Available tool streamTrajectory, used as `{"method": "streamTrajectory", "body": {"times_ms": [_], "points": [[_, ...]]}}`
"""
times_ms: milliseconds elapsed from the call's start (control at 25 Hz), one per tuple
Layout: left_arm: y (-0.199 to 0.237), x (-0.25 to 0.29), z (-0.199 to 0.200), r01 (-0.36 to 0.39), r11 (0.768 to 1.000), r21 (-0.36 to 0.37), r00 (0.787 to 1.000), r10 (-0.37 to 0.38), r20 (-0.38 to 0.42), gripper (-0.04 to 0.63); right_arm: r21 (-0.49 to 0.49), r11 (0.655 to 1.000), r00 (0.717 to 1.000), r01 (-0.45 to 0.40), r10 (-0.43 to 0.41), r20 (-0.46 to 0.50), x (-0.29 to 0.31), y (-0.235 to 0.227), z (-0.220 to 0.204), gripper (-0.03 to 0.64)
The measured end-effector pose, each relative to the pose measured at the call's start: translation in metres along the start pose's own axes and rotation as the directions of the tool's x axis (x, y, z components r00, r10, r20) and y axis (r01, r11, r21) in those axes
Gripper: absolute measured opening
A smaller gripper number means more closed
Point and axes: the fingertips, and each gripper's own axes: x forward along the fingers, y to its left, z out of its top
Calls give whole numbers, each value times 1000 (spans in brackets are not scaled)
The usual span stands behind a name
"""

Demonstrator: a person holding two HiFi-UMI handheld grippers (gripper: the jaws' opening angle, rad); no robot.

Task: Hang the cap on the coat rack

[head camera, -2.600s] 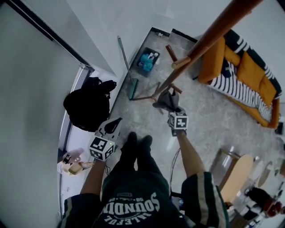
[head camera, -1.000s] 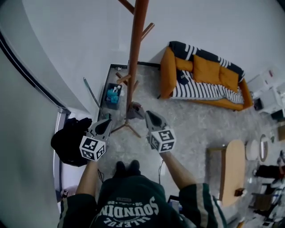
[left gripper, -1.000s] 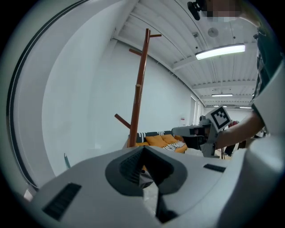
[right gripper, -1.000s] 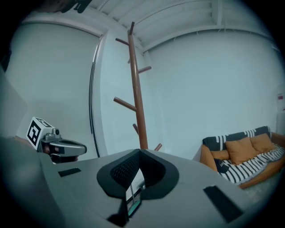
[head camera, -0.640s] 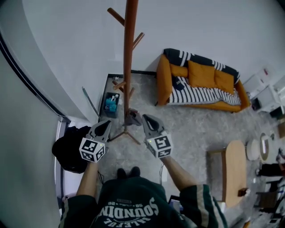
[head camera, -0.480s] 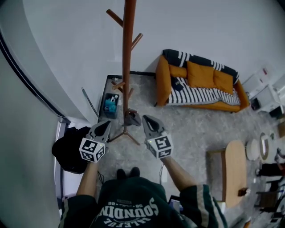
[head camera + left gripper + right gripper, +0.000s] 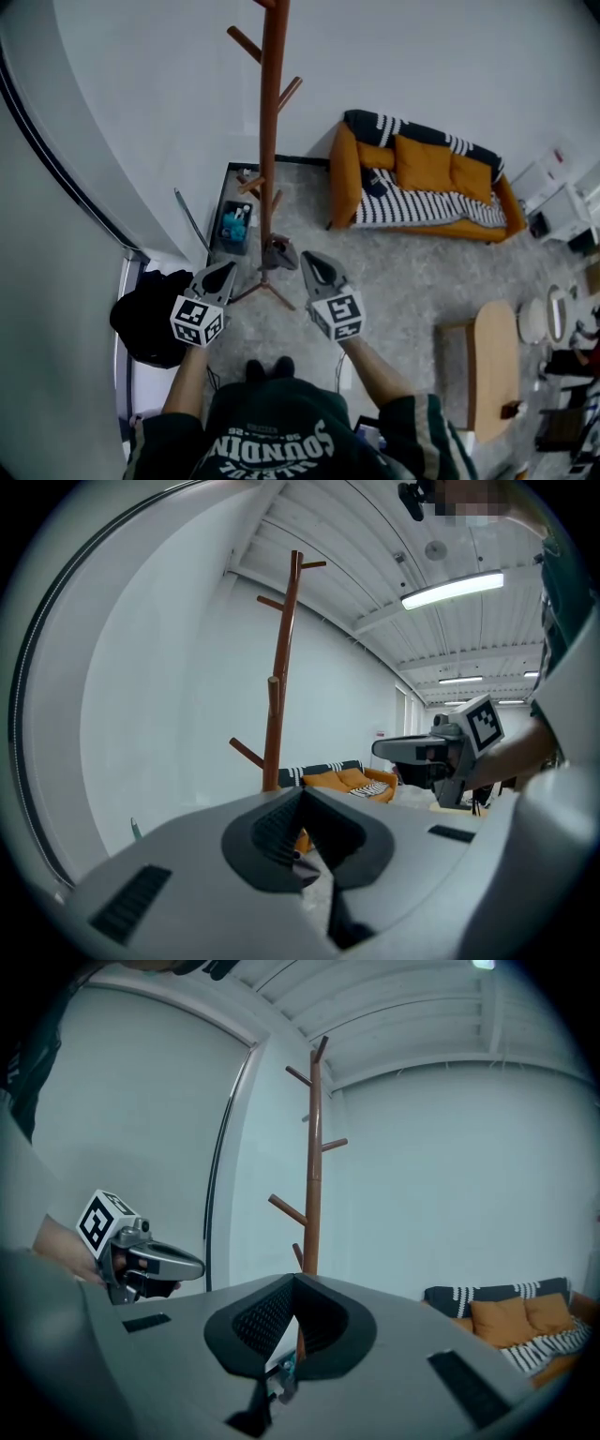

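Observation:
The brown wooden coat rack (image 7: 269, 141) stands upright against the white wall, with pegs high and low; it also shows as the rack (image 7: 281, 686) and the rack (image 7: 312, 1176). A grey cap (image 7: 279, 253) sits low on the rack near its bottom pegs. My right gripper (image 7: 306, 256) is just right of the cap, shut, with nothing between its jaws in its own view (image 7: 295, 1281). I cannot tell whether it touches the cap. My left gripper (image 7: 229, 268) is left of the rack's foot, shut and empty (image 7: 302, 791).
An orange sofa (image 7: 422, 178) with a striped blanket stands at the right by the wall. A black bag (image 7: 145, 314) lies at the left, a box of teal things (image 7: 232, 225) behind the rack, and a wooden table (image 7: 492, 361) at the lower right.
Earlier my right gripper was up against the cap at a low peg. The view has since swung up the rack, and both grippers have stayed a little back from its foot.

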Motion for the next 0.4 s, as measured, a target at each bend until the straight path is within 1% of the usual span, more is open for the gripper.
{"method": "streamTrajectory", "body": {"times_ms": [240,400], "points": [[4,-1,-1,-6,1000,-1,1000,6,-2,0,5,1000,1000,-9,9,-8,5,2,-4,-2],[6,3,-4,-5,1000,-6,1000,5,-6,0,2,1000,999,-14,14,-30,9,1,-12,-2]]}}
